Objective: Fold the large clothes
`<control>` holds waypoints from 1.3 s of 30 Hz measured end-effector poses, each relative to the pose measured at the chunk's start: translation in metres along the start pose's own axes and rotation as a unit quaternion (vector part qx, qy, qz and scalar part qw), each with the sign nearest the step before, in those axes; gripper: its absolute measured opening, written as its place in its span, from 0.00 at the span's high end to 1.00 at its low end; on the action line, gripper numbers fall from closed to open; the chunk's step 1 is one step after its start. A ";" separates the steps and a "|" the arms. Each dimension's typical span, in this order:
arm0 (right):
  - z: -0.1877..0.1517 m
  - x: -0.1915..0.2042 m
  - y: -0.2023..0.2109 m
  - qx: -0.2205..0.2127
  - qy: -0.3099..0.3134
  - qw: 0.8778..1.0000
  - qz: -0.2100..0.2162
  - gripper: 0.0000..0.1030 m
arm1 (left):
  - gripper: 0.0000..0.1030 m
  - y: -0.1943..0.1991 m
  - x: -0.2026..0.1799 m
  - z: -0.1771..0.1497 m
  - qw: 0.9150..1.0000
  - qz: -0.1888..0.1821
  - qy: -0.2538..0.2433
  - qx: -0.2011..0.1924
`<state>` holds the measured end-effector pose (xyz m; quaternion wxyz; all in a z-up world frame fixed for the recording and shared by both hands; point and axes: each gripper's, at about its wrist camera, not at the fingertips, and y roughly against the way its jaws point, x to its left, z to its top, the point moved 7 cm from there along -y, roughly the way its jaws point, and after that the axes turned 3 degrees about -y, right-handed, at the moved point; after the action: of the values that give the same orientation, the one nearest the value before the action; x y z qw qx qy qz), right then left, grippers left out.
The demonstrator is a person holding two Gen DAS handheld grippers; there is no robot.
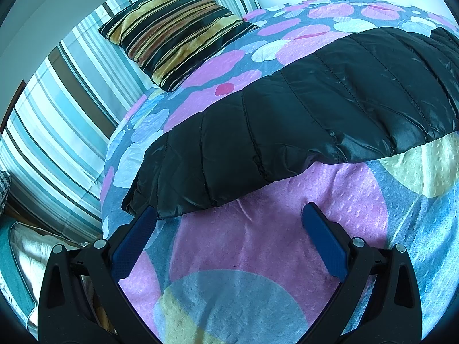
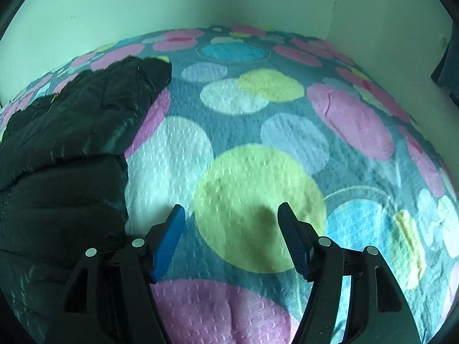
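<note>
Left claw [image 1: 229,215]: we see it wide, empty; black jacket [image 1: 301,109] just ahead, touching its left fingertip.
Right claw [image 2: 231,215]: wide, empty; jacket [image 2: 63,154] at its left.

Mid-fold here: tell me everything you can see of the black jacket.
The black jacket is a shiny, quilted puffer with stitched channels, lying flat on the dotted bedspread. In the left wrist view its near edge runs ahead of the open left gripper. The right wrist view shows it at left, layered, beside the open right gripper. Neither gripper holds it.
</note>
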<state>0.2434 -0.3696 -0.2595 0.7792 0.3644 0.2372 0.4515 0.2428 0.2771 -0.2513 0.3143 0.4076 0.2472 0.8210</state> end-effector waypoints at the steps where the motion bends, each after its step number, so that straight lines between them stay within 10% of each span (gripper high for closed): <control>1: 0.005 0.002 0.006 -0.006 -0.002 1.000 0.002 0.36 | 0.02 0.000 -0.001 0.000 1.000 0.001 -0.001 0.000; 9: 0.057 0.104 0.039 -0.034 0.028 0.994 0.102 0.36 | 0.02 0.001 -0.001 0.001 1.000 0.004 -0.003 -0.001; 15: 0.041 0.162 -0.005 -0.010 0.082 0.995 0.056 0.36 | 0.02 -0.001 -0.001 0.000 1.000 -0.003 0.002 0.002; 32: 0.031 0.154 -0.020 -0.030 0.079 0.996 0.016 0.17 | 0.02 0.000 0.015 -0.010 0.995 -0.077 0.056 0.010; 39: 0.031 0.151 -0.021 -0.029 0.073 0.997 0.014 0.13 | 0.02 -0.015 0.082 -0.014 0.967 -0.168 0.190 0.021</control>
<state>0.3485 -0.2545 -0.2630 0.7638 0.3111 0.2752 0.4940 0.1972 0.3443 -0.2264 0.3862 0.2034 0.3841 0.8136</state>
